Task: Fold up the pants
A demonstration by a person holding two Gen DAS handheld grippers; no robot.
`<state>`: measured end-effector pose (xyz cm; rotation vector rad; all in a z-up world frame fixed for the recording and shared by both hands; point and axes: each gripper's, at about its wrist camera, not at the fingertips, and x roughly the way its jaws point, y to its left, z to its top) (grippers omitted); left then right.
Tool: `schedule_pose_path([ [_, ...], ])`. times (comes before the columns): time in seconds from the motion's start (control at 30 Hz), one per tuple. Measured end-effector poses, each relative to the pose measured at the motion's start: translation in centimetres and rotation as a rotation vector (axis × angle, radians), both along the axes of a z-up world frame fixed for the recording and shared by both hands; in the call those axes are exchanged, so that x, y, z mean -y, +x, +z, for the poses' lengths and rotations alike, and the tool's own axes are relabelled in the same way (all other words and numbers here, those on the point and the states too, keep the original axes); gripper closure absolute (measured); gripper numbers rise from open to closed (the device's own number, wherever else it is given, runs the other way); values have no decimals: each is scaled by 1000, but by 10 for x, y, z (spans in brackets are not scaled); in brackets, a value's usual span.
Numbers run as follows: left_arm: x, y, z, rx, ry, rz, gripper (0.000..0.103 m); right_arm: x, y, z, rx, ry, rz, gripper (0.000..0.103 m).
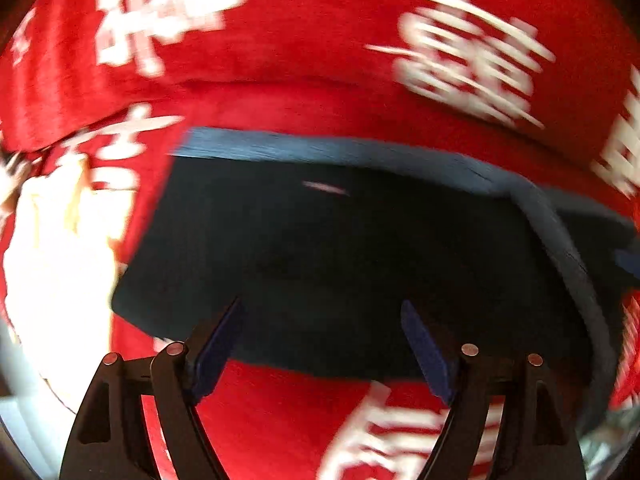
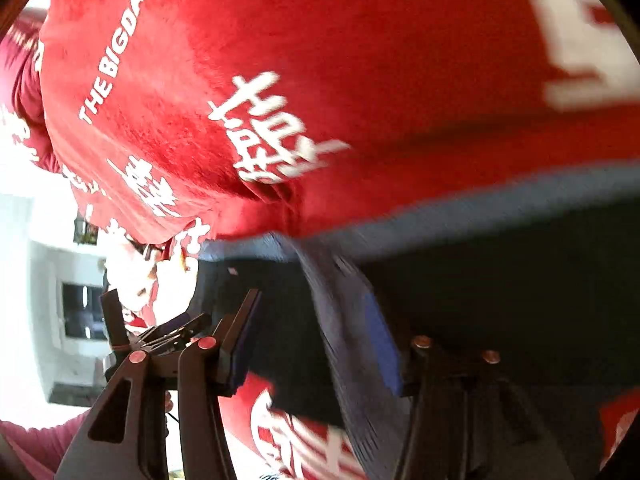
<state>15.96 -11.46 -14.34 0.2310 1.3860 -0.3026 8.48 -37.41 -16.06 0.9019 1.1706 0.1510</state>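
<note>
- The pants [image 1: 340,248] are dark navy, almost black, folded into a flat, broad slab with a lighter blue band along the far edge.
- They lie on a red blanket [image 1: 312,32] printed with large white characters; I cannot tell what is under the blanket.
- A thick seam or hem [image 1: 560,248] runs curving down the right side of the folded pants in my left wrist view.
- My left gripper [image 1: 322,344] is released, its blue-padded jaws spread wide over the near edge of the pants, with nothing between them.
- My right gripper [image 2: 320,344] has its jaws apart as well; a ridge of the pants [image 2: 344,320] rises between them, lying against the right pad, and motion blur hides whether it is pinched.
- In the right wrist view the blanket [image 2: 280,60] also shows the words "THE BIGDAY" in white.
- Both views are smeared by motion blur.
</note>
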Motion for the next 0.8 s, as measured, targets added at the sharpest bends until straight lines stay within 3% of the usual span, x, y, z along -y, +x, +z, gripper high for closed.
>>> schedule_pose_path([
  [0.3,119,-82,0,-156,-252,-315,22,38,-209,5,-150,-25,-301,43],
  [0.47,155,-108,-10,-239,-353,-375,22,31,-325,-15,-228,-14,-504,41],
  [0.6,173,-131,-13,-261,-352,-391,22,19,-389,-44,-260,42,-640,41],
  [0.8,182,-145,-33,-301,-336,-394,22,11,-409,-85,-243,154,-671,41],
])
